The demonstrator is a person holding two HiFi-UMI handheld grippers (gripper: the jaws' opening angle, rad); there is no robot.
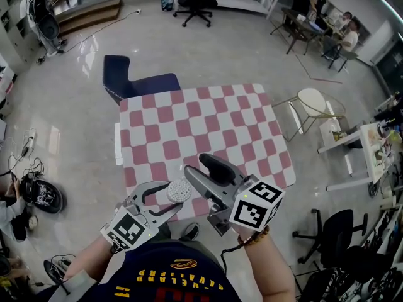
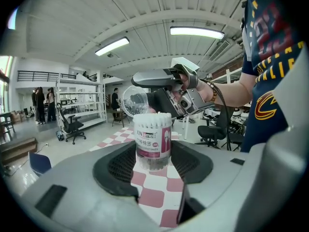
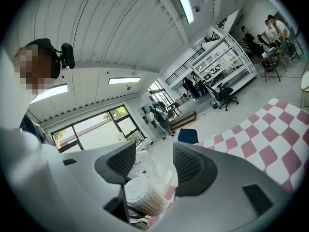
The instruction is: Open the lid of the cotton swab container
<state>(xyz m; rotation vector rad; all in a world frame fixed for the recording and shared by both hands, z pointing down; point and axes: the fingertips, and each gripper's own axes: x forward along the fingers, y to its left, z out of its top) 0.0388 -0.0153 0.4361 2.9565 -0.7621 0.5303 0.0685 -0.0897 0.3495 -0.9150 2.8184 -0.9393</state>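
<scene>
The cotton swab container (image 2: 153,139) is a clear tub with a pink label, held upright between my left gripper's (image 2: 153,163) jaws above the checked table (image 1: 189,124). Its top is uncovered and the white swab tips (image 1: 179,190) show. The clear round lid (image 2: 134,100) is off the tub, just behind and above its rim, between the jaws of my right gripper (image 2: 141,88). In the head view the left gripper (image 1: 171,195) comes in from lower left and the right gripper (image 1: 195,165) from the right, tips almost meeting. In the right gripper view the tub (image 3: 142,195) sits just below my right gripper (image 3: 153,166).
Both grippers hang over the near edge of the pink-and-white checked table. A blue chair (image 1: 135,77) stands at its far left corner and a white round stool (image 1: 315,99) to its right. Office chairs, desks, shelves and people fill the room farther off.
</scene>
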